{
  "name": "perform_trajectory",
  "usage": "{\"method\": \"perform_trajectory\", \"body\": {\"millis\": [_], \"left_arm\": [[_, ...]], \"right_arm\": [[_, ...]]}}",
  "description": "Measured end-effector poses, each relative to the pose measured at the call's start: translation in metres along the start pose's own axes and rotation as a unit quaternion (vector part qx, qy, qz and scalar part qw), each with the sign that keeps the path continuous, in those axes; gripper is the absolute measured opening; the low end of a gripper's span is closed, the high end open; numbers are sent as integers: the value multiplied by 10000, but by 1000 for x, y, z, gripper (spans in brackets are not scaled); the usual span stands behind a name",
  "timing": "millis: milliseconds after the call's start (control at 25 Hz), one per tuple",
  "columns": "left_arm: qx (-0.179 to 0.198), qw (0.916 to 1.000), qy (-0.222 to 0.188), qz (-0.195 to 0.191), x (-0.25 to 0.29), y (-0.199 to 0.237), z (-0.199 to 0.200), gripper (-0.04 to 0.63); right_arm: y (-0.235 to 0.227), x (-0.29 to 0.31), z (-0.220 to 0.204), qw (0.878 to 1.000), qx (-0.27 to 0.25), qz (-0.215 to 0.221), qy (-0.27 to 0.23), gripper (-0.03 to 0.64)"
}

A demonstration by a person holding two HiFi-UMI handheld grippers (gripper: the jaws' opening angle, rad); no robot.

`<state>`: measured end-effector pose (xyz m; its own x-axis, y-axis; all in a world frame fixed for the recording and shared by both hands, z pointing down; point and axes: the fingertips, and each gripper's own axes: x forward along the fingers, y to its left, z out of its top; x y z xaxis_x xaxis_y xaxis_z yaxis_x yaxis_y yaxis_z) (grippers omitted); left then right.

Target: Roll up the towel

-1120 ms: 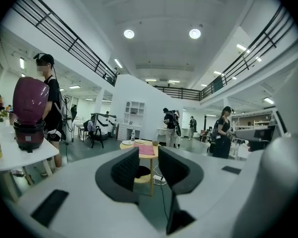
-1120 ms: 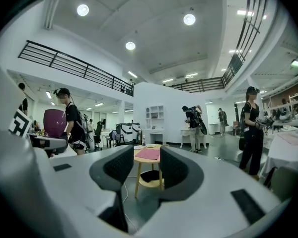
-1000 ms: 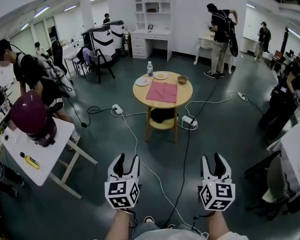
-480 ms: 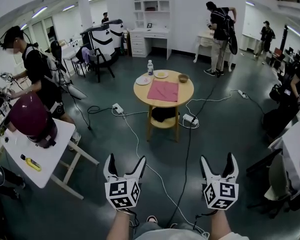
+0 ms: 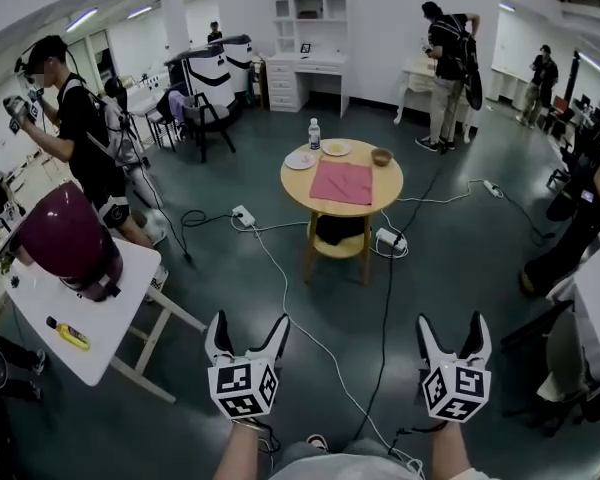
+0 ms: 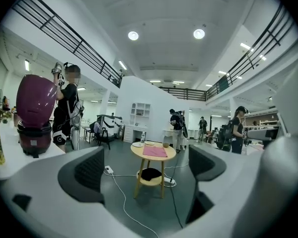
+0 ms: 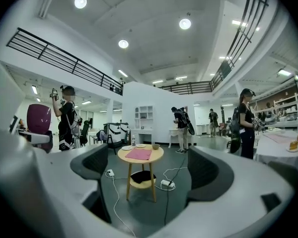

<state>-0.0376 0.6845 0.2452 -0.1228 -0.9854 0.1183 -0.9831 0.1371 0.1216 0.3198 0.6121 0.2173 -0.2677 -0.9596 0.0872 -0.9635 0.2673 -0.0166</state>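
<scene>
Pink towel shares one table with two plates, one bowl, one bottle.

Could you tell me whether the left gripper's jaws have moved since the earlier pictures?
Yes. The left gripper has just been opening: its tips have spread outward above its marker cube, nothing between them.

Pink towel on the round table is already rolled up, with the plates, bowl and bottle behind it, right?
No: the pink towel lies flat, unrolled, on the round table, as the head view shows. The plates, bowl and bottle do stand behind it.
</scene>
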Motion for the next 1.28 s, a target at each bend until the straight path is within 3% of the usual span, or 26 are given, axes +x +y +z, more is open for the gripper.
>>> {"method": "perform_trajectory", "body": {"millis": [560,1280], "left_arm": [[87,9993,364,-95,56,25,-19,523],[449,9971,605,-117,251,0,5,523]], "right_arm": [[14,55,-17,9994,-79,-172,305,474],[-13,260,-8,9988,203,133,420,454]]}}
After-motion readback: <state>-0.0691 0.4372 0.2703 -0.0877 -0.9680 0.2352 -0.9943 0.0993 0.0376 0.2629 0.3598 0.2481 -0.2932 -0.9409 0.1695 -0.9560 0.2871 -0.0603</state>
